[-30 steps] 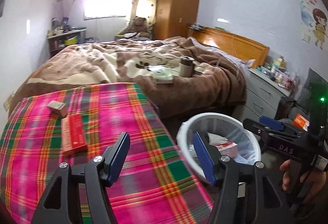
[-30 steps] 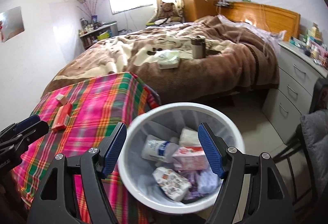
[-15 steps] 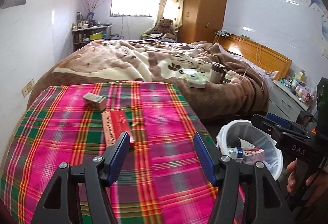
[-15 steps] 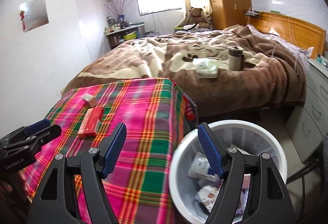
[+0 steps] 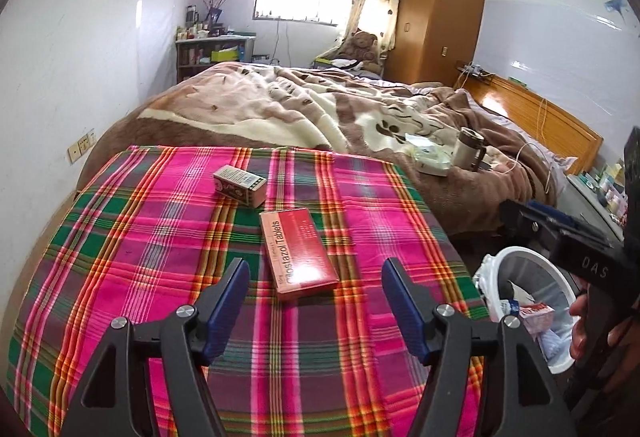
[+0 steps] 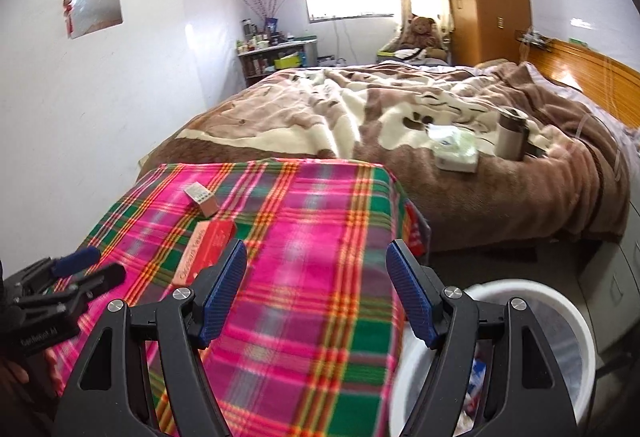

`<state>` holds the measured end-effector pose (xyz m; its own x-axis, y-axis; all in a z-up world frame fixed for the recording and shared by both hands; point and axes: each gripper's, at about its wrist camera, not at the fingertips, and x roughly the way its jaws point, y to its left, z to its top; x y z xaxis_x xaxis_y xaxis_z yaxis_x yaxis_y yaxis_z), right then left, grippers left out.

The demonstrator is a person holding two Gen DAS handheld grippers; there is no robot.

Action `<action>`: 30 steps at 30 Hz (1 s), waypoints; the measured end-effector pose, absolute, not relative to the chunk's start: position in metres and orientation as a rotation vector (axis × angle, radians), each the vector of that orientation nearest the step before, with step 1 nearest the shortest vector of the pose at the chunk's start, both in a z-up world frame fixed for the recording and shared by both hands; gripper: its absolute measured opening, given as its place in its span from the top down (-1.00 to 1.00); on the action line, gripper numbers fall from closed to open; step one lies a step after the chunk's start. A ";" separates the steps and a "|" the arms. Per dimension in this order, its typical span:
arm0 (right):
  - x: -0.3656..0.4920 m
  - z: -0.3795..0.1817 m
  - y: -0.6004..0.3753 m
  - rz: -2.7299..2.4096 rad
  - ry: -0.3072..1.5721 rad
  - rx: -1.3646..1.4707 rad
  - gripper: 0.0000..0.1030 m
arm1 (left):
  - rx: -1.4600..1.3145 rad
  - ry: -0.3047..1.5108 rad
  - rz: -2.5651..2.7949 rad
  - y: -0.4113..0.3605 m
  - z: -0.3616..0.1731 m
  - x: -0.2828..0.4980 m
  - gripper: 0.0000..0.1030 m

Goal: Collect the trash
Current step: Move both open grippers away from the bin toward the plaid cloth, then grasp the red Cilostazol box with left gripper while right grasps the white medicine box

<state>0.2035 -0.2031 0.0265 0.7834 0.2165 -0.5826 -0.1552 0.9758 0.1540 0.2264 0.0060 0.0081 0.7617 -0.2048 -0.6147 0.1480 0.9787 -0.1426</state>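
Risks first. Red box (image 5: 298,253) lies flat on the plaid cloth (image 5: 160,257), long side running away from the left gripper (image 5: 316,301). Flat and low: likely the jaws skate over the top or pinch cloth along with it, dragging the cloth and shifting the small box (image 5: 239,184) behind. If the jaws straddle it across the length rather than the width, it may not fit between them.

Bin (image 5: 532,301) sits off the counter's right edge, lower, already part full; a loose grip could drop the box on the floor short of the rim. The right gripper (image 6: 316,297) hangs over the counter near that edge and close to the bin (image 6: 568,321), so the two tools could cross paths on the carry.

Left jaws: opening, medium-wide, nothing between them. Red box just ahead of the tips, roughly centred, slightly toward the left jaw. Small box further back, left of centre.

Right jaws: wide, empty. Red box (image 6: 208,247) ahead-left of its left jaw.
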 end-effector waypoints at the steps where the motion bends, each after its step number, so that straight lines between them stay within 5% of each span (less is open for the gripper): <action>1: 0.208 0.026 -0.200 0.207 0.642 0.097 -0.43 | -0.087 0.684 -0.188 0.007 0.005 0.230 -0.33; 21: 0.307 0.007 -0.163 0.278 0.691 0.077 -0.43 | 0.024 0.855 -0.087 -0.017 -0.072 0.330 -0.34; 24: 0.314 0.003 -0.158 0.288 0.706 0.078 -0.43 | 0.049 0.856 -0.062 -0.015 -0.077 0.336 -0.54; 30: 0.329 -0.006 -0.143 0.307 0.735 0.081 -0.43 | -0.023 0.900 -0.121 -0.013 -0.080 0.343 -0.55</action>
<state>0.3291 -0.1431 -0.0062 0.6994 0.3035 -0.6471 -0.2473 0.9522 0.1794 0.3435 -0.0130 -0.0795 0.6150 -0.1149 -0.7801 0.0953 0.9929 -0.0711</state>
